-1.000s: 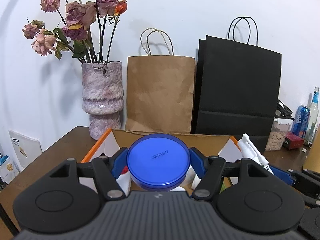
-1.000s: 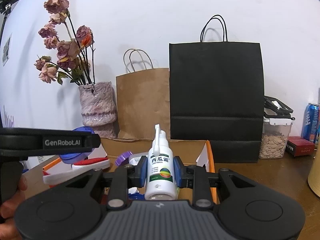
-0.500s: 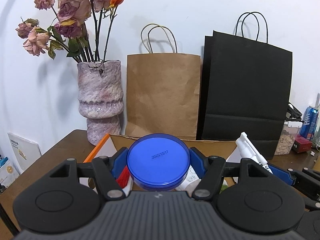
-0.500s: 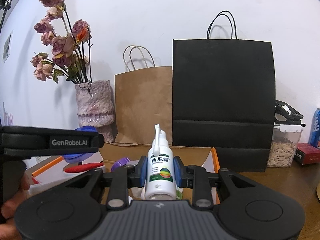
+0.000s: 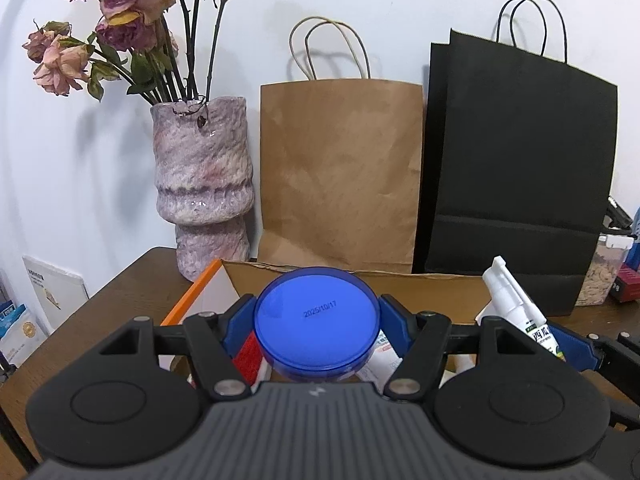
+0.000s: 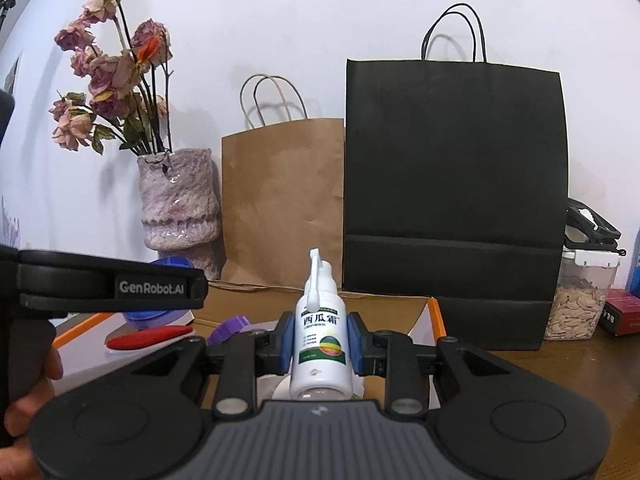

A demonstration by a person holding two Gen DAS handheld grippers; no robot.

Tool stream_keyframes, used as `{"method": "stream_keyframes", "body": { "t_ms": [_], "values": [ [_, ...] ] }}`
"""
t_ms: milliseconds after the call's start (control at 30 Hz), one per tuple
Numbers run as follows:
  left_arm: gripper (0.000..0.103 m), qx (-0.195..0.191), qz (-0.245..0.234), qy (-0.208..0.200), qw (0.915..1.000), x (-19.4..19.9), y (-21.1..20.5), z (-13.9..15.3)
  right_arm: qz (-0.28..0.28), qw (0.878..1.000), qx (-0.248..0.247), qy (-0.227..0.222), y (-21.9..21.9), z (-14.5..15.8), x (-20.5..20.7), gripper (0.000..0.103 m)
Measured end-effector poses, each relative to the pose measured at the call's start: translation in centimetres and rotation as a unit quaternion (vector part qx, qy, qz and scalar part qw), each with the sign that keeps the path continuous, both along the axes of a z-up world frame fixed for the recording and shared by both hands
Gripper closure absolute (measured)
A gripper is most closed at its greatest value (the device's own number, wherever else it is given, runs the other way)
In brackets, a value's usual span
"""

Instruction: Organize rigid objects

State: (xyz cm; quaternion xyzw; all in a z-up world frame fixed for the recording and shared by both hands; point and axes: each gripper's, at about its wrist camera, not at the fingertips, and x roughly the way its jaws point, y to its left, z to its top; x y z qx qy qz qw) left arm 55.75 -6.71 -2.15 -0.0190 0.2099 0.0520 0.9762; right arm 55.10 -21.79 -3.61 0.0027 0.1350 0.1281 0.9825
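Observation:
My left gripper [image 5: 317, 330] is shut on a round blue-lidded jar [image 5: 316, 322] and holds it above an open cardboard box [image 5: 352, 280] with orange-edged flaps. My right gripper [image 6: 322, 344] is shut on a white spray bottle [image 6: 321, 344] with a green label, upright, also over the box [image 6: 360, 306]. The bottle shows at the right of the left wrist view [image 5: 520, 312]. The left gripper body and the blue jar [image 6: 160, 316] show at the left of the right wrist view. A red item [image 6: 150, 336] and a purple cap [image 6: 228, 328] lie in the box.
On the brown table behind the box stand a pink stone vase [image 5: 204, 184] with dried roses, a brown paper bag [image 5: 340, 176] and a black paper bag [image 5: 520, 168]. A clear container of seeds [image 6: 580, 300] and a red box [image 6: 622, 312] stand at the right.
Both grippers have risen and moved nearer the wall with their objects still held; the box sits lower in both views and the bags look larger.

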Motion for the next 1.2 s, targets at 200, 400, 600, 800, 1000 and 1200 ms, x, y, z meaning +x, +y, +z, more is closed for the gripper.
{"method": "stream_keyframes", "body": {
  "t_ms": [200,400,600,800,1000,1200],
  "values": [
    [0.035,0.004,0.011,0.010,0.9999,0.9,0.0,-0.3,0.000,1.000,-0.003,0.005,0.0,-0.2,1.1,0.077],
    [0.035,0.003,0.013,0.016,0.9998,1.2,0.3,-0.5,0.002,1.000,-0.008,0.012,0.1,-0.5,1.7,0.077],
    [0.000,0.008,0.017,0.012,0.9998,0.7,0.3,-0.3,-0.003,0.999,-0.007,0.043,-0.1,-0.9,2.3,0.069],
    [0.000,0.006,0.016,-0.004,0.9998,-0.1,0.4,0.2,-0.017,1.000,0.002,0.018,-0.6,-0.7,1.6,0.000],
    [0.000,0.002,0.023,-0.012,0.9997,-0.3,0.7,0.3,-0.019,1.000,0.000,0.014,-0.6,-0.4,1.4,0.000],
    [0.000,0.000,0.019,-0.012,0.9998,-0.5,0.8,0.4,-0.020,1.000,-0.003,0.011,-0.7,-0.3,1.0,0.000]
  ]
}}
